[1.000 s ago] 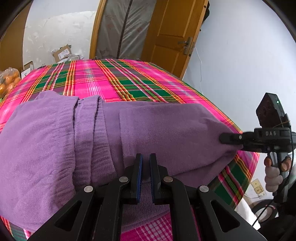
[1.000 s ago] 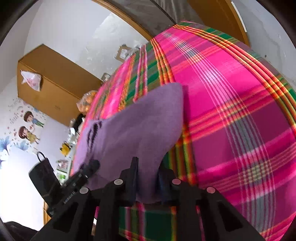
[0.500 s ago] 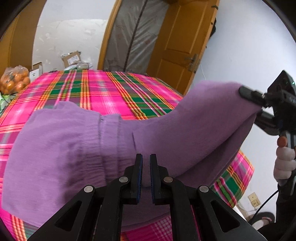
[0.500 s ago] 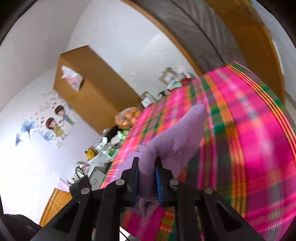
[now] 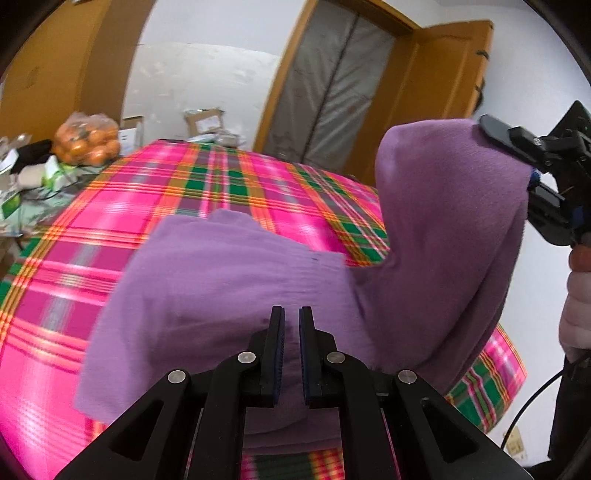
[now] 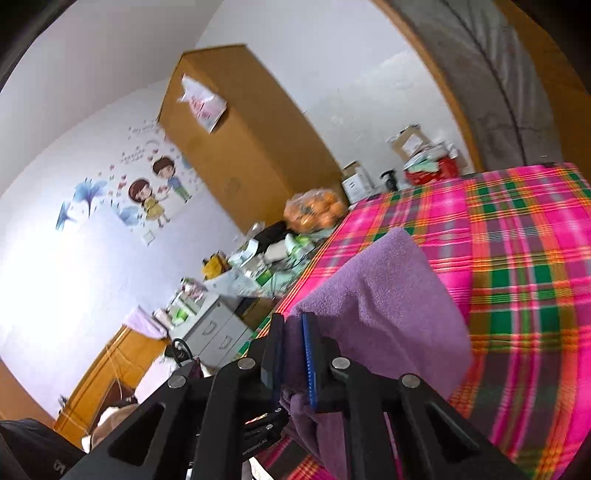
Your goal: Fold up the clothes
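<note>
purple garment (image 5: 229, 295), right gripper (image 5: 532, 177) lifting corner

White walls (image 5: 207, 26) were seen around the room; a wooden door (image 5: 443, 92) stood open at the far right, beside a doorway hung with grey sheeting (image 5: 332, 81); a tall wooden wardrobe (image 6: 243, 147) was set against the far left wall; cartoon stickers (image 6: 155, 188) were fixed to the left wall; a cluttered side table (image 6: 258, 266) bore a bag of oranges (image 5: 86, 138); cardboard boxes (image 5: 207, 122) were stacked at the far wall; bright light washed the left wall.
</note>
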`<control>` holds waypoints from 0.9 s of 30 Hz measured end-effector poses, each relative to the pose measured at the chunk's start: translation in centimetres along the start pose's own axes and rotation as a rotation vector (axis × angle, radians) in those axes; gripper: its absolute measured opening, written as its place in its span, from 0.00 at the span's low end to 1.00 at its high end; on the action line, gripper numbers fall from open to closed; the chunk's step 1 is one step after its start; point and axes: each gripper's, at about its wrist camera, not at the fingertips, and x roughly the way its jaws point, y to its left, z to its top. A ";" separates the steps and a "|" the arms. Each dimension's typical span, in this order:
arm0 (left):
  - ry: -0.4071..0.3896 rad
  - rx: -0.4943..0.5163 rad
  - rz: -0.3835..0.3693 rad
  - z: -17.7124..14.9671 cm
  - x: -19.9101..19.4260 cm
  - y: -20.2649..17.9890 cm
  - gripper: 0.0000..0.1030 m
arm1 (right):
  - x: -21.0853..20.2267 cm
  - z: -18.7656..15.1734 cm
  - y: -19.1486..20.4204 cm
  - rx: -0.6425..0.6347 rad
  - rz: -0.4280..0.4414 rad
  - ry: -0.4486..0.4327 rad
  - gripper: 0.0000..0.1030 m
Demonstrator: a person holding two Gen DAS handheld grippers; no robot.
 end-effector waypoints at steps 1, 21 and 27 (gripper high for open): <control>-0.007 -0.010 0.012 0.0 -0.3 0.6 0.08 | 1.2 0.2 0.3 -0.004 0.009 0.019 0.10; 0.000 -0.224 -0.016 -0.6 -4.6 9.2 0.14 | 10.8 -2.0 -1.7 0.019 -0.008 0.134 0.02; 0.110 -0.274 -0.211 0.3 -1.0 8.3 0.43 | 6.4 -4.4 -5.3 0.106 -0.089 0.094 0.03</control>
